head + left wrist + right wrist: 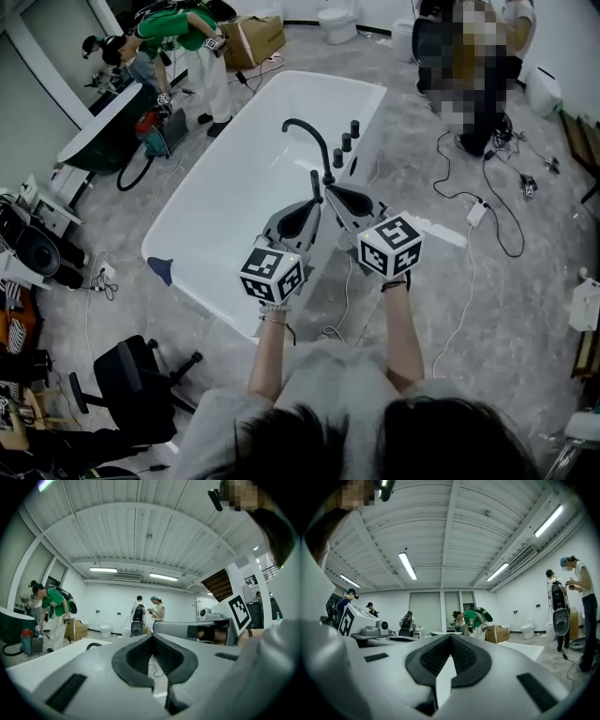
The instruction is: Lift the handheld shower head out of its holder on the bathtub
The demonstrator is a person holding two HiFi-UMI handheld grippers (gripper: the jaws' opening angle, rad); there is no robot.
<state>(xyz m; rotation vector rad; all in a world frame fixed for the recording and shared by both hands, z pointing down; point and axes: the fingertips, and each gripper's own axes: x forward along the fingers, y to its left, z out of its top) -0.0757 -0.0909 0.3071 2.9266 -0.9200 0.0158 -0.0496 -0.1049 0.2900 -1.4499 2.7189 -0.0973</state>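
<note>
Handheld shower head [316,178]: slim black upright piece standing in its holder on the right long rim of the bathtub [239,192], nearer the near end than the far one. Too small to tell head from handle. Not lifted yet. Judged rigid and light, with a smooth coated finish, so probably slippery against hard pads. A hose likely trails from its base and would drag, but none shows. Best hold: across the straight shaft just above the holder, jaws square to it, then pull up along the holder's axis, no sideways twist

Left gripper [152,636]: jaws brought together, tips meeting, only the oval recess left between the pads, nothing in it. Right gripper [451,635]: same, tips together, holding nothing. Both point level, side by side over the near part of the tub, tips just beside the shower head; contact can't be told. Jaws would need to part before any grab

Counts:
- 1 handheld shower head
- 1 arched black spout [307,133]
- 3 black knobs [346,141] in a row along the same rim, past the shower head
- 2 grippers, 2 marker cubes [272,274]
- 1 white bathtub in use, plus 1 darker tub [98,127] at far left
- 1 toilet [337,19] by the far wall
- 1 cardboard box [255,37]
- 1 black office chair [131,375] at near left
</note>
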